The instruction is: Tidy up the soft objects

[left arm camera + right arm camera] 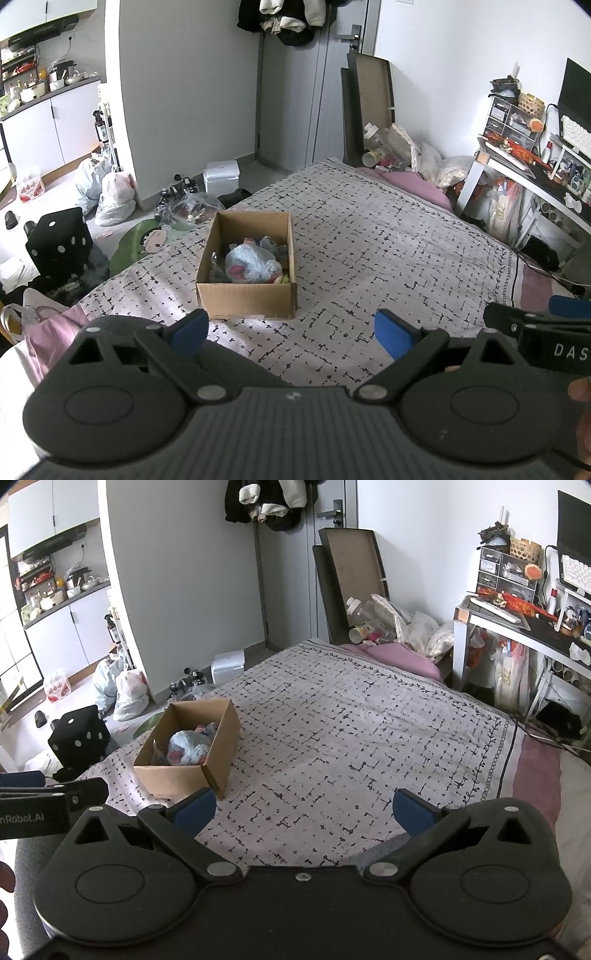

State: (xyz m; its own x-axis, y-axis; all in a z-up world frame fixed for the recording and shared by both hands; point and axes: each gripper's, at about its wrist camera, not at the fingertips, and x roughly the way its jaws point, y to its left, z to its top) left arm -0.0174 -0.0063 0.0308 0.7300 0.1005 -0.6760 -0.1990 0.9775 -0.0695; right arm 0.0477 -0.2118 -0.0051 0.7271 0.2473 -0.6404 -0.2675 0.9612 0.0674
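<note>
An open cardboard box (246, 297) stands on the patterned bedspread (369, 236). A light blue plush toy (251, 264) with pink parts lies inside it, with smaller soft items beside it. In the right wrist view the box (177, 777) sits at the left with the plush toy (188, 751) in it. My left gripper (291, 332) is open and empty, just in front of the box. My right gripper (304, 808) is open and empty, over the bedspread (351, 720) to the right of the box. Each gripper shows at the edge of the other's view.
A pink pillow (413, 184) and plastic bags (424, 155) lie at the bed's far end. A white desk (532, 173) with clutter stands at the right. A black dotted stool (61, 243) and filled bags (110, 192) stand on the floor at the left.
</note>
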